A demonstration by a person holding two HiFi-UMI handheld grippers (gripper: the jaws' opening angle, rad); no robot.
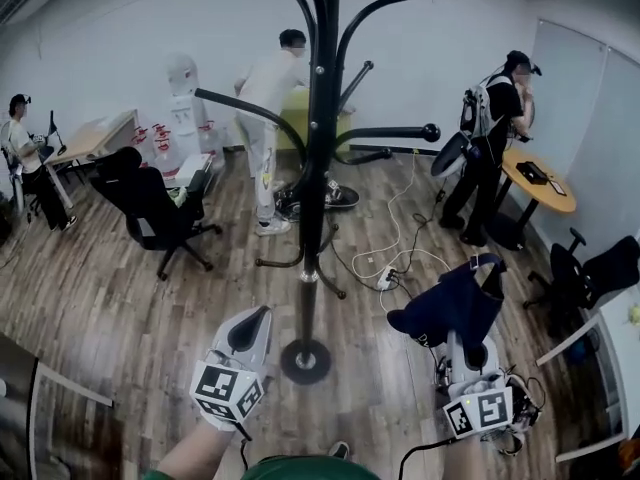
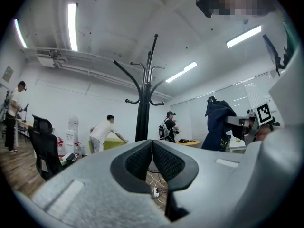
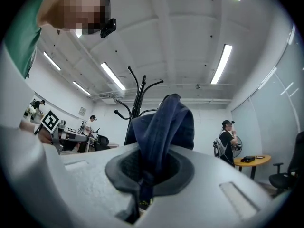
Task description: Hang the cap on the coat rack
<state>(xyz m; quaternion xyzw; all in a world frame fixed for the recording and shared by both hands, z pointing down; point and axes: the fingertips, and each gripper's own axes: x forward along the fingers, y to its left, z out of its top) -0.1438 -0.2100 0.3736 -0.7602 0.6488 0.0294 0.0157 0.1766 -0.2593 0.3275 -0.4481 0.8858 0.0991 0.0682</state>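
One step of the task appears complete, and the main one is outstanding.

Status: the cap is off any surface and in the right gripper, whose jaws are clamped on a fold of its cloth. It hangs to the right of the coat rack, low down near the level of the rack's base and clear of the pole. None of the rack's visible arms carries anything. The left gripper sits just left of the rack's base, jaws together with nothing between them.

Outstanding, in my judgement: bring the cap in to the rack, raise it to an arm, seat it over the tip and let go.

Materials and form:
- Cap: dark navy fabric, soft and limp, bunched where it is pinched. It has a stiffer curved brim and a strap loop standing at the top. The left gripper view shows a small yellowish mark low on the cloth (too small to read).
- Coat rack: black and smooth, probably metal. A slim upright pole rises from a round disc base on the wood-plank floor. Curved arms spring out at several heights, some ending in ball knobs.
- Grippers: pale grey moulded shells with dark, finely textured pads.
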